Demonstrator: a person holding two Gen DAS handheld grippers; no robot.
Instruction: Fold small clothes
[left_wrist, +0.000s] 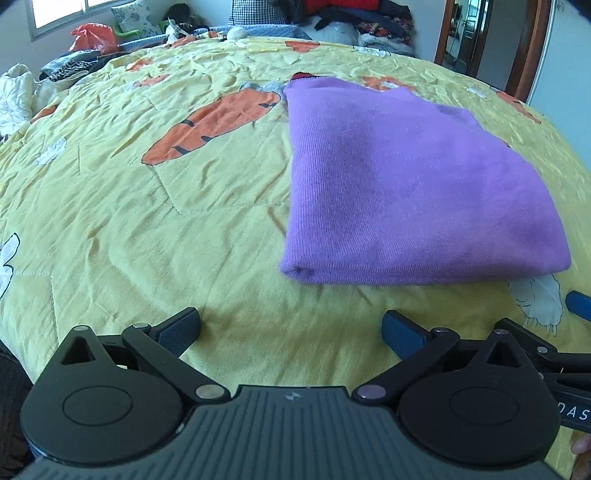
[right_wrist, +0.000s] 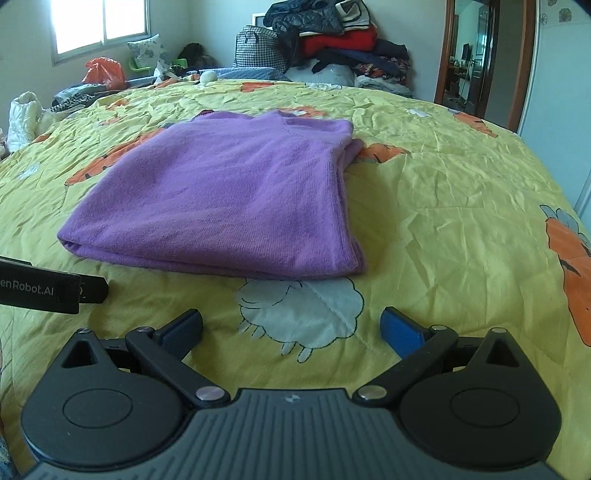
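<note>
A purple knit garment (left_wrist: 406, 192) lies folded into a flat rectangle on the yellow quilt (left_wrist: 147, 221); it also shows in the right wrist view (right_wrist: 229, 192). My left gripper (left_wrist: 291, 328) is open and empty, just short of the garment's near edge and to its left. My right gripper (right_wrist: 291, 328) is open and empty, in front of the garment's near right corner. Neither touches the cloth. The right gripper's blue finger shows at the far right of the left wrist view (left_wrist: 580, 301). The left gripper's body shows at the left of the right wrist view (right_wrist: 51, 290).
The yellow quilt (right_wrist: 443, 221) with carrot and sheep prints covers the bed. Piles of clothes (right_wrist: 332, 44) and a checked bag (right_wrist: 258, 48) stand at the far end. An orange plastic bag (right_wrist: 103, 72) and a white padded item (right_wrist: 24, 118) lie at the far left. A doorway (right_wrist: 469, 55) is at the right.
</note>
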